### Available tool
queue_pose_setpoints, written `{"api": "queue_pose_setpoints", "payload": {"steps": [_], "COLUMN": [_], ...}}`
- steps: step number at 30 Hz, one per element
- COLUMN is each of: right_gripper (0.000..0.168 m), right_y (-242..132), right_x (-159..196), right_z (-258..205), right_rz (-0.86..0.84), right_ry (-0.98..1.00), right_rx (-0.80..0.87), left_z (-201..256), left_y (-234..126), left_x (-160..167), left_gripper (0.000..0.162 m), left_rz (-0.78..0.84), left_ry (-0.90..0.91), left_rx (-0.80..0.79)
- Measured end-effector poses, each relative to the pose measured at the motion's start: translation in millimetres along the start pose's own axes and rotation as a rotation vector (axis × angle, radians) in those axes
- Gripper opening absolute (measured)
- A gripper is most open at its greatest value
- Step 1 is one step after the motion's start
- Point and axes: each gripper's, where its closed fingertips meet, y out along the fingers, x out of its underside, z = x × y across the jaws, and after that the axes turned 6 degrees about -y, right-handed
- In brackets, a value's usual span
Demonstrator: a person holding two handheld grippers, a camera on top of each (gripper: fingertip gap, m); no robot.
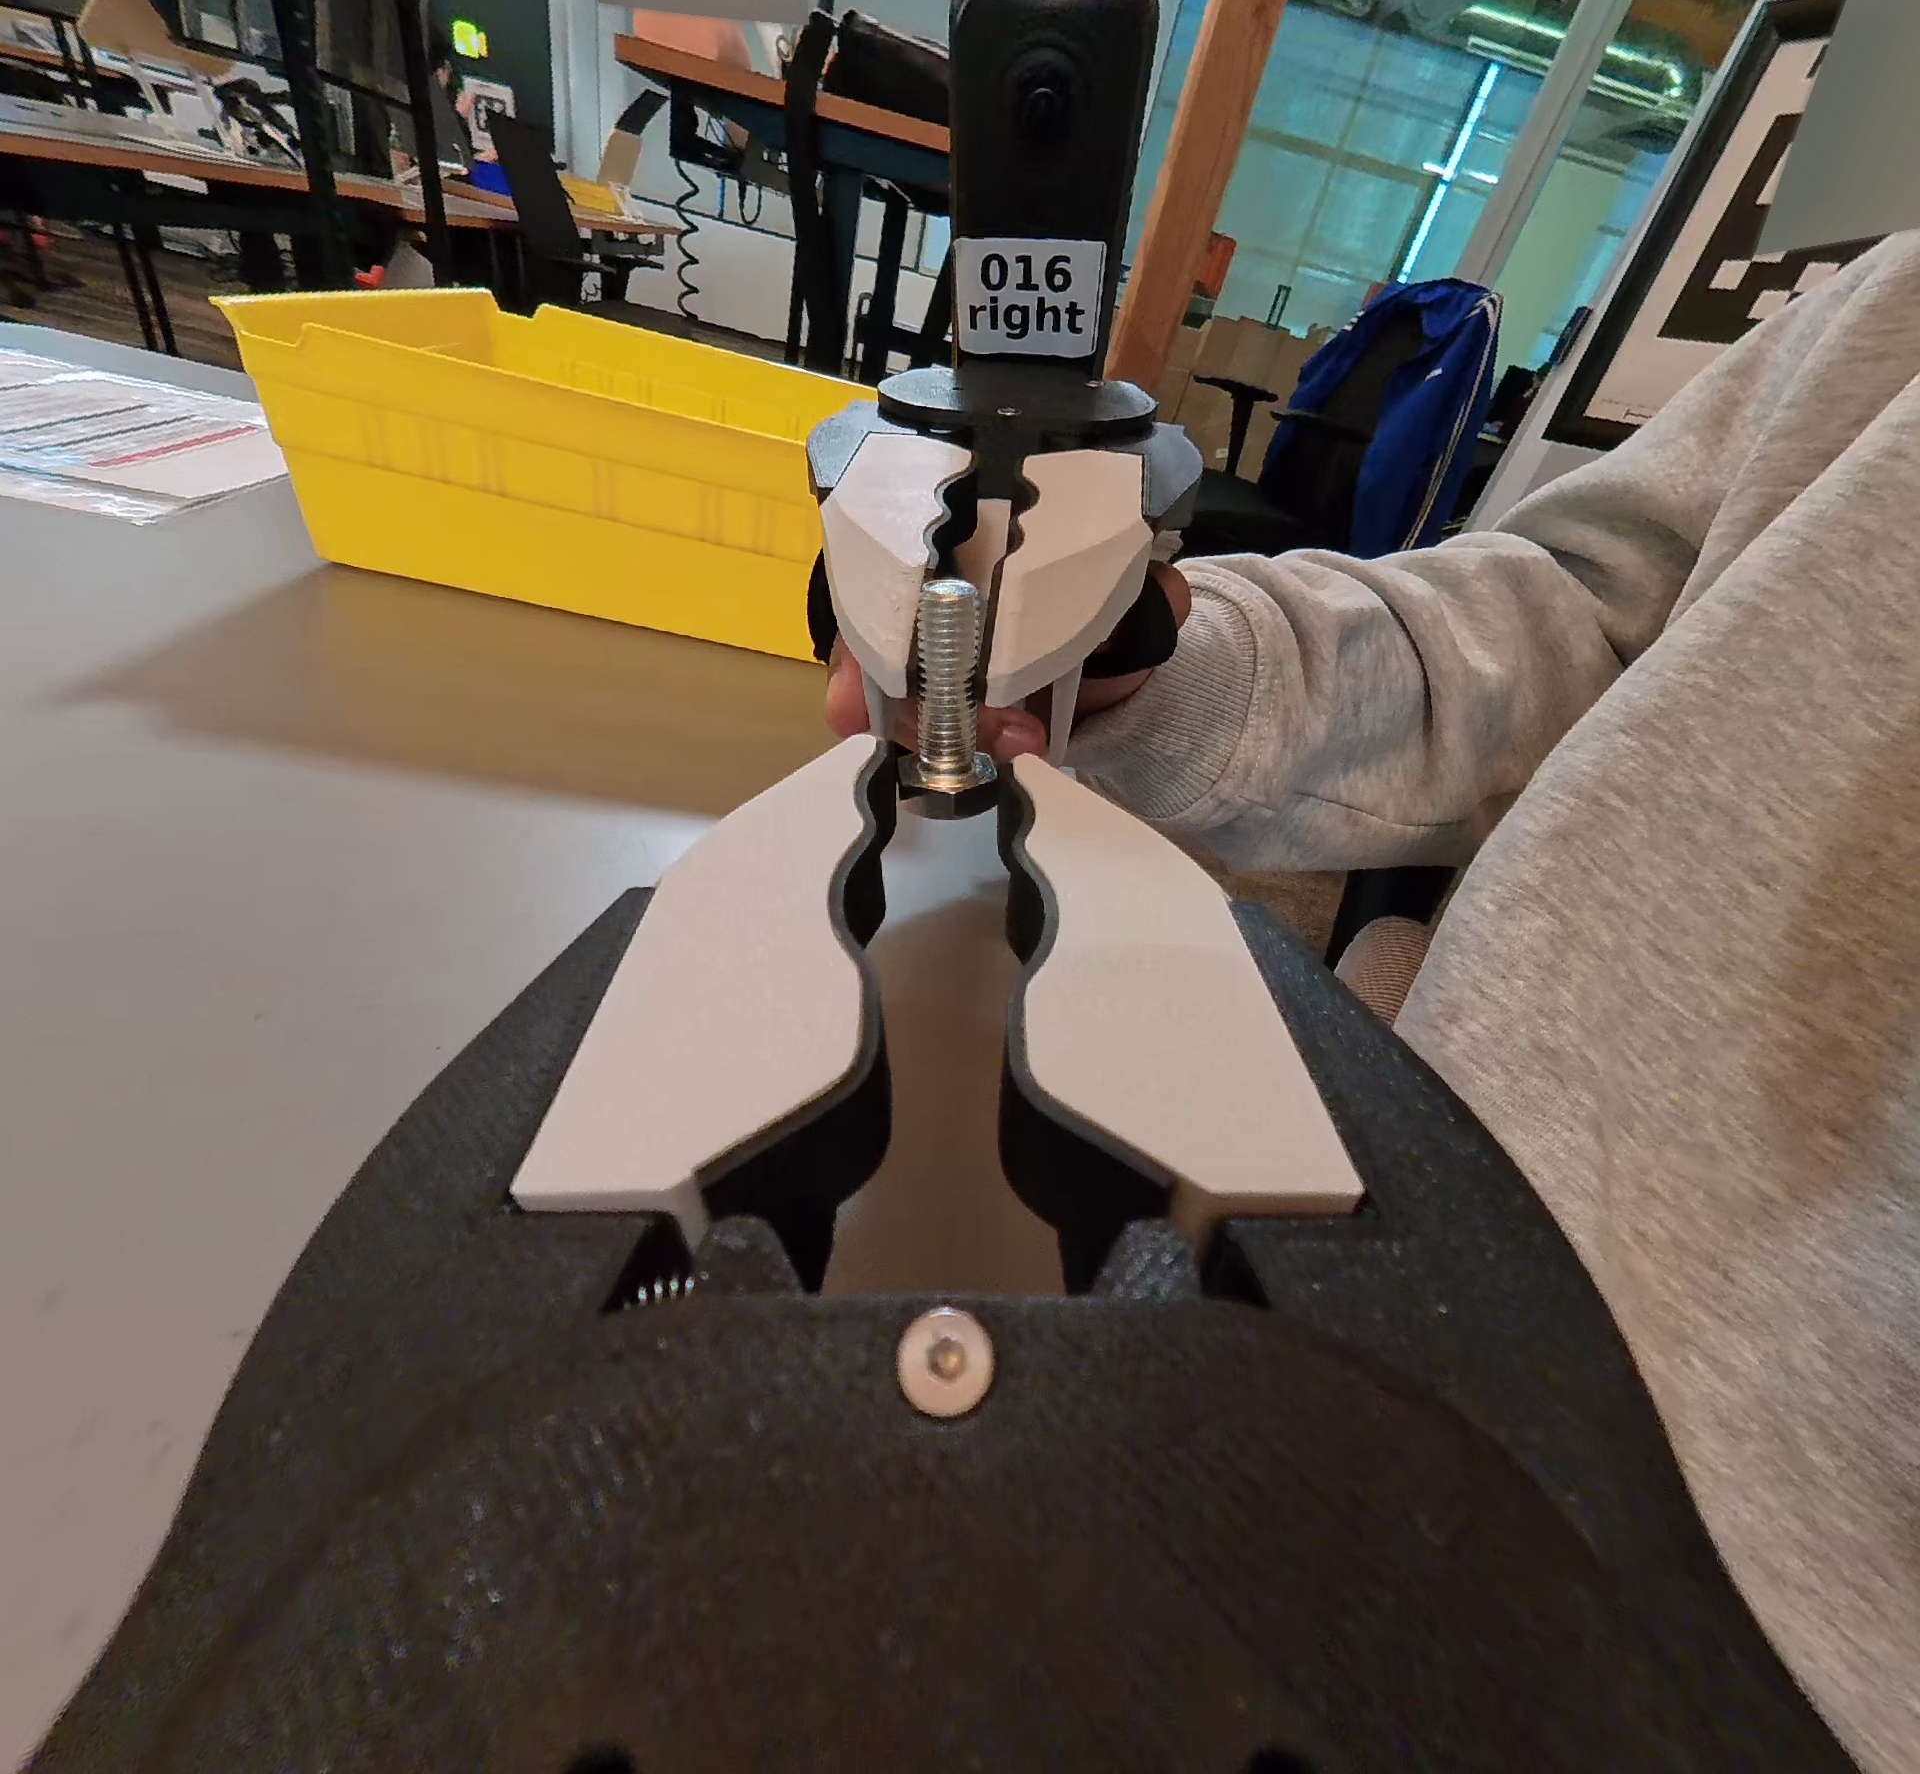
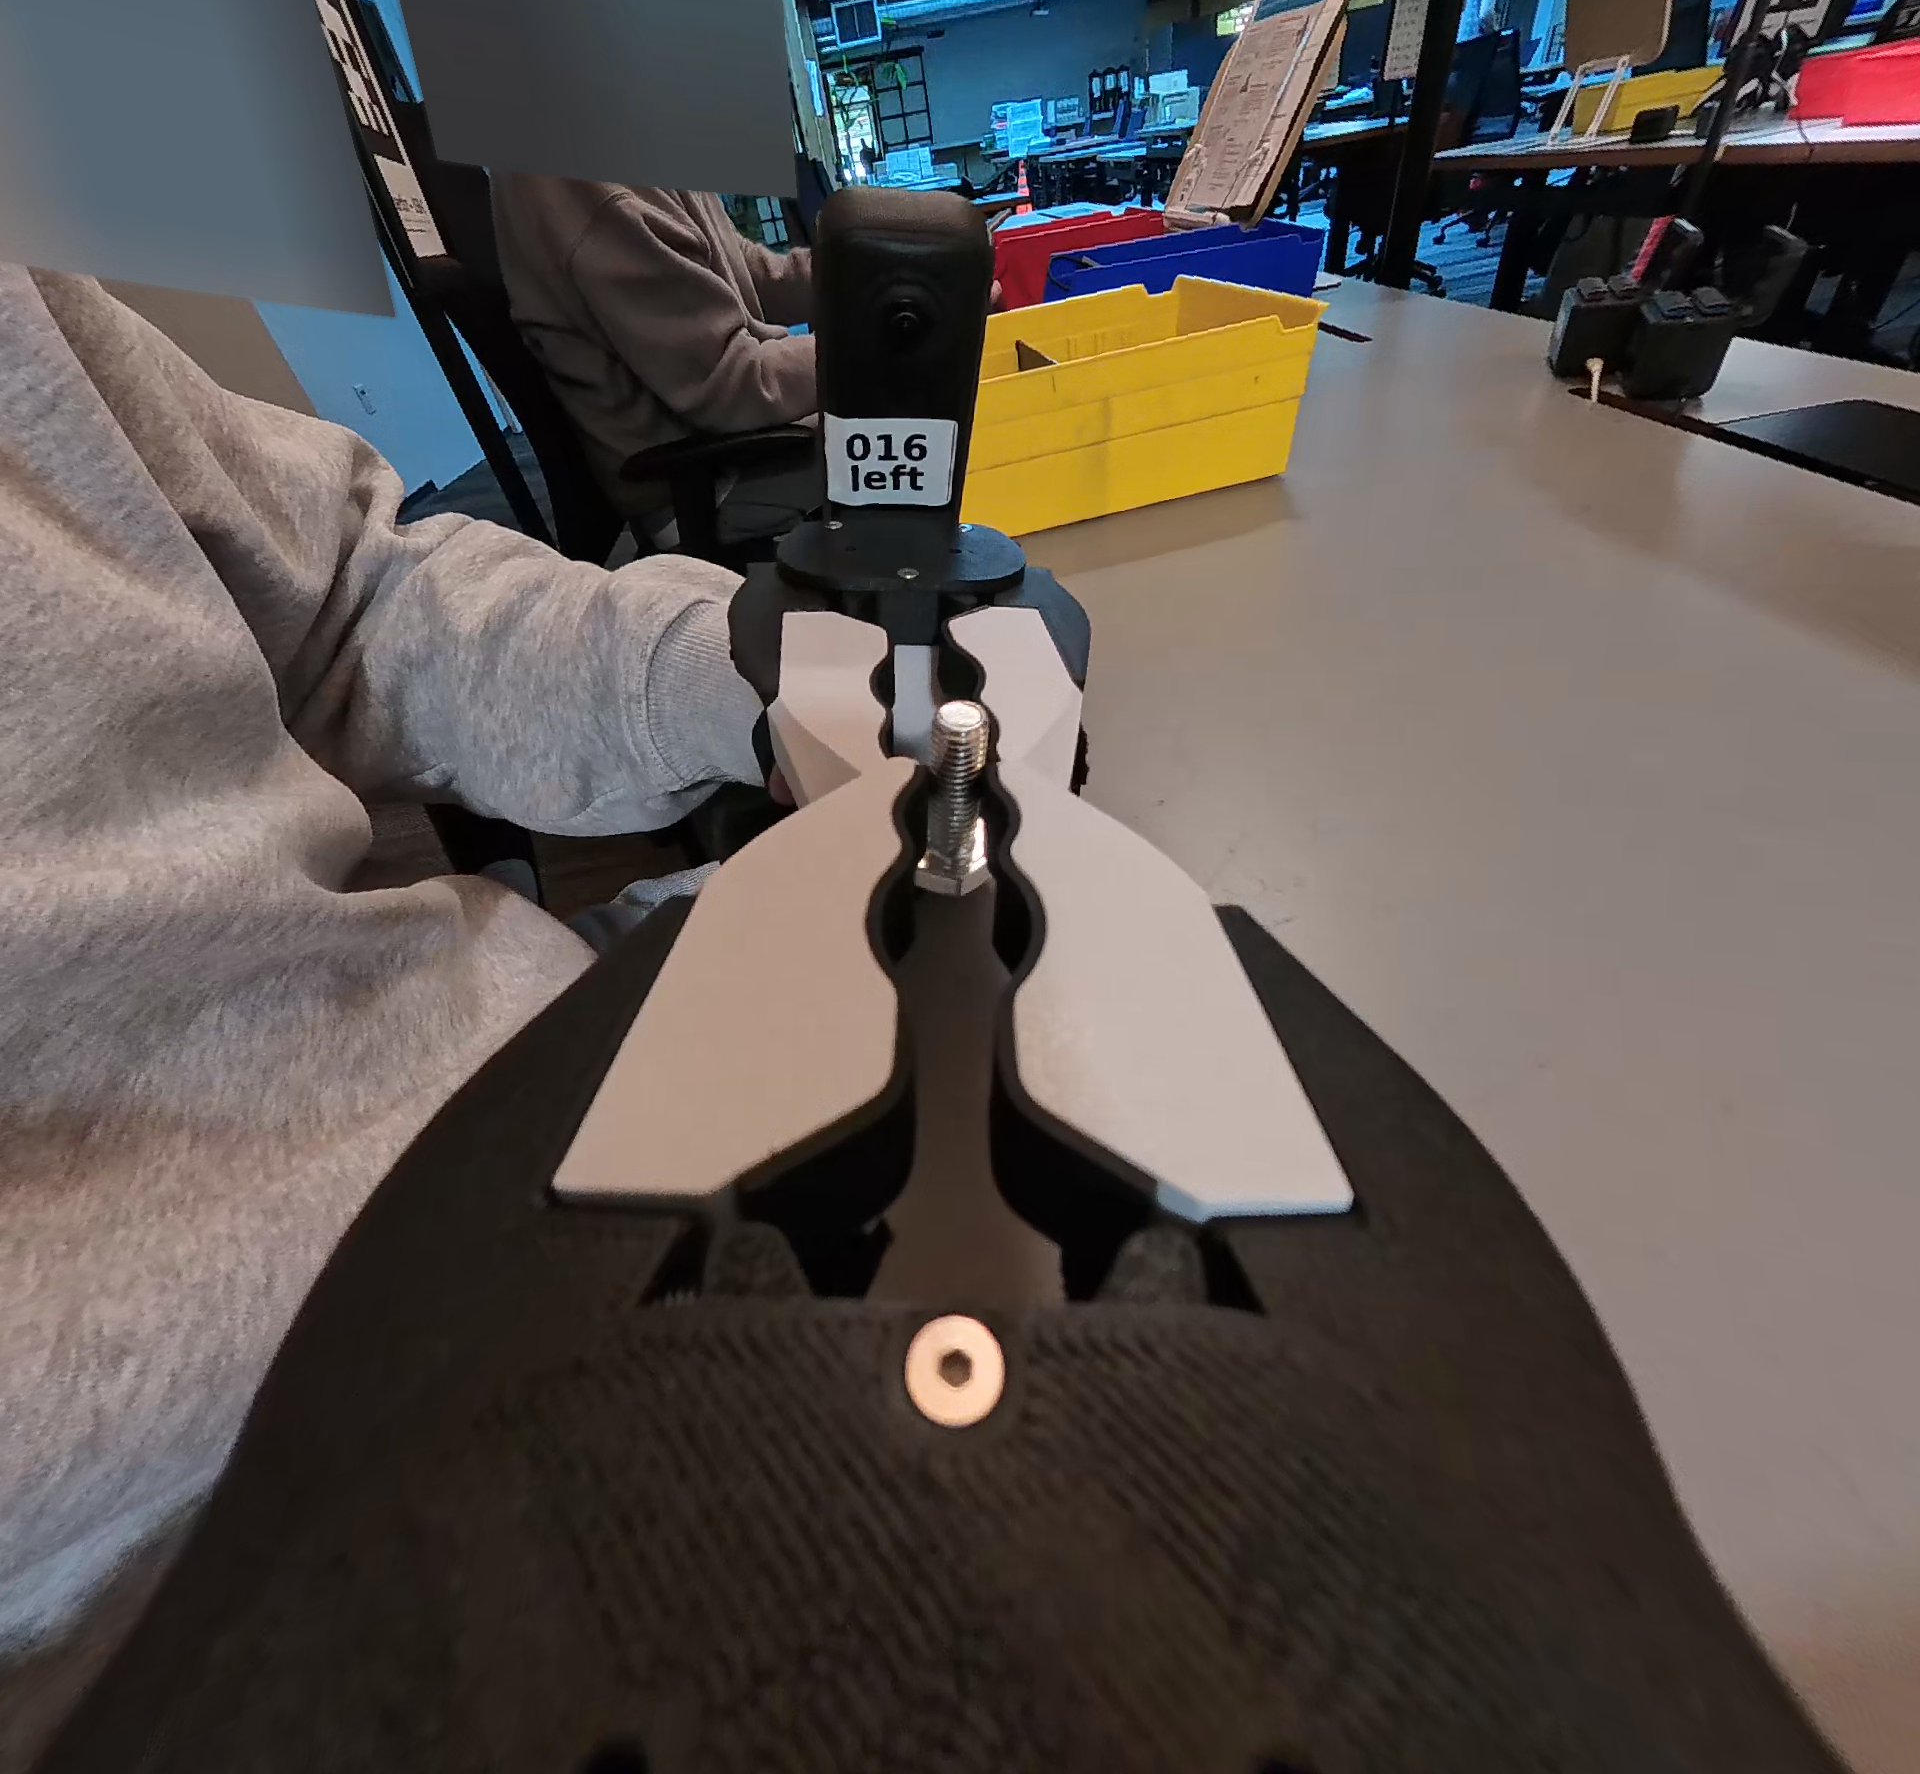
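My left hand-held gripper faces my right hand-held gripper tip to tip above the tan table. The right one is clamped on a silver bolt, pinched near its hex head, threads pointing up. My left fingertips sit at that head, though I cannot tell if they grip it. A yellow bin stands well behind.

Bolt: silver, shiny threads. Gripper fingers: white w/ black wavy inner edges; body black, fine woven texture. Bin: bright yellow. Table: plain beige. Sleeve: heather grey. Jacket: blue.
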Motion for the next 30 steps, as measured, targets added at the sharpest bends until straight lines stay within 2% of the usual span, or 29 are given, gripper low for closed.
{"api": "queue_pose_setpoints", "payload": {"steps": [6, 30], "right_gripper": [0.010, 0.010], "right_y": [-0.4, -0.5], "right_x": [-2.1, -7.1], "right_z": [0.2, 3.0], "right_rz": [0.010, 0.044], "right_ry": [-0.014, -0.031], "right_rx": [0.010, 0.046], "left_z": [-1.5, -1.6], "left_y": [0.2, 0.6], "left_x": [-2.1, -6.2], "left_gripper": [0.024, 0.019], "left_rz": [0.020, 0.055], "left_ry": [-0.015, -0.001], "left_rx": [-0.008, -0.014]}}
